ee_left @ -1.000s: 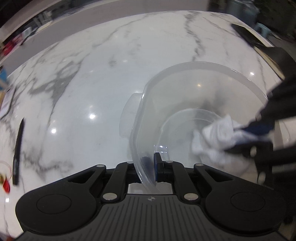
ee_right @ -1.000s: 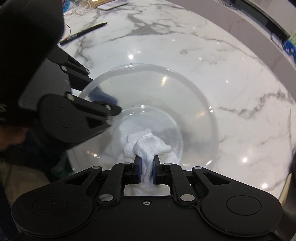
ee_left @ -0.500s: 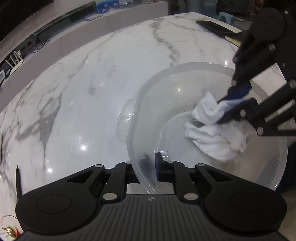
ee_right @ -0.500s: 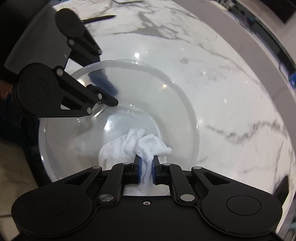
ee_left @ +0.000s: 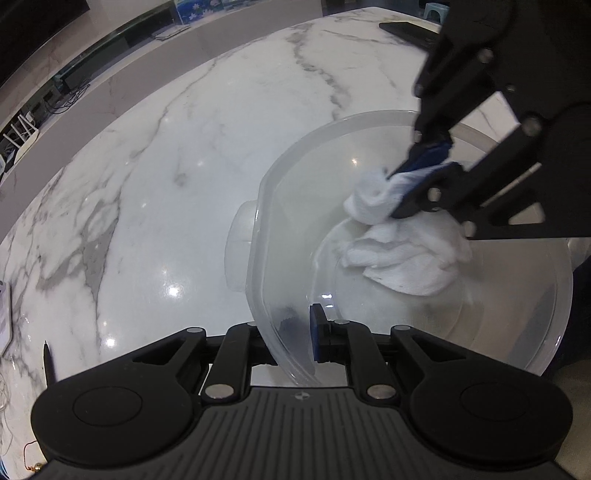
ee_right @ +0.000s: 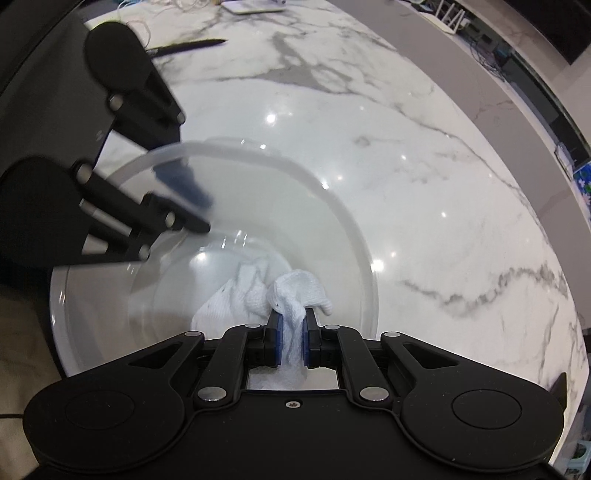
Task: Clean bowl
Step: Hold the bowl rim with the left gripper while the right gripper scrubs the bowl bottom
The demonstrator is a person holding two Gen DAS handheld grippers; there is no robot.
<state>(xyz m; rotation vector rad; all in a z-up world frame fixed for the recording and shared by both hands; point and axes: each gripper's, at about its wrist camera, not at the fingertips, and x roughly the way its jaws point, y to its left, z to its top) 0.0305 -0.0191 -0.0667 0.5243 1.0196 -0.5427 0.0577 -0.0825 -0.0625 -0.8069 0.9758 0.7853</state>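
Note:
A clear plastic bowl [ee_left: 480, 314] is held tilted above the marble table. My left gripper [ee_left: 299, 332] is shut on the bowl's near rim, one finger inside and one outside. My right gripper [ee_right: 290, 332] is shut on a white cloth [ee_right: 258, 291] and presses it against the inside of the bowl [ee_right: 332, 221]. In the left wrist view the cloth [ee_left: 399, 254] lies on the bowl's inner bottom and far wall, with the right gripper [ee_left: 421, 173] reaching in from the upper right. The left gripper [ee_right: 184, 206] shows at the bowl's left rim in the right wrist view.
The white marble table [ee_left: 184, 166] spreads under the bowl. A black pen [ee_right: 184, 46] lies far behind the left gripper, also at the left edge in the left wrist view [ee_left: 48, 362]. A dark flat object [ee_left: 406, 31] sits at the table's far right edge.
The right gripper has moved the cloth across the bowl's inside, from the bottom toward the far wall. The bowl has tilted and shifted slightly in the left gripper's hold.

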